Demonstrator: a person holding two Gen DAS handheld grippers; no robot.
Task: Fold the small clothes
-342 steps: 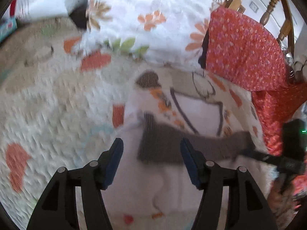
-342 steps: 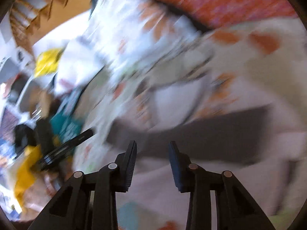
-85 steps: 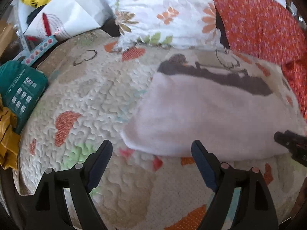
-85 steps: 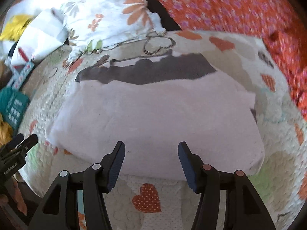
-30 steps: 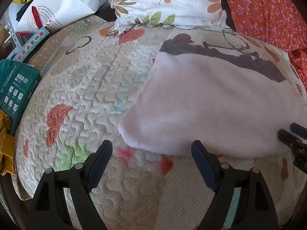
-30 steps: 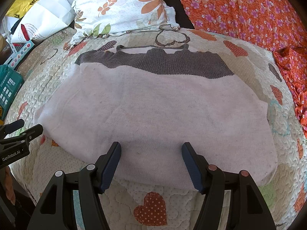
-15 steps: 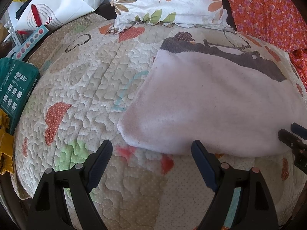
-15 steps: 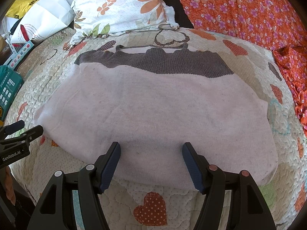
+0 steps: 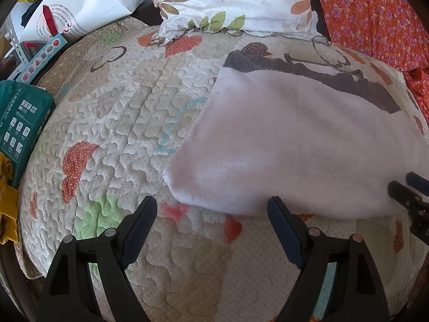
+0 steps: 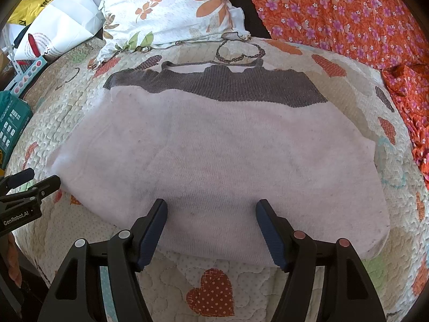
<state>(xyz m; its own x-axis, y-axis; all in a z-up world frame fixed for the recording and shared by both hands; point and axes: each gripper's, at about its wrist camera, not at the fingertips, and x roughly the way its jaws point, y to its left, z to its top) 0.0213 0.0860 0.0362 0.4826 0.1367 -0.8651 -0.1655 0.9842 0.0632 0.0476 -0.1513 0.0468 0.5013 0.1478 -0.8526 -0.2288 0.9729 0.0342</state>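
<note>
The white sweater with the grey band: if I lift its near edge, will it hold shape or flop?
The sweater will probably flop: it is soft knit, lying limp on the quilt. It looks light, so one corner may lift and the rest drag. The quilt's bumpy stitching may hold it somewhat, so a push would likely bunch it rather than slide it.

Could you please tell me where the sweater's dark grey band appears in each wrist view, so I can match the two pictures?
Left wrist: the dark grey band runs diagonally at upper right, beyond the white fabric.
Right wrist: it spans the upper middle.
Shared landmark: the floral pillow, behind the band in both.
</note>
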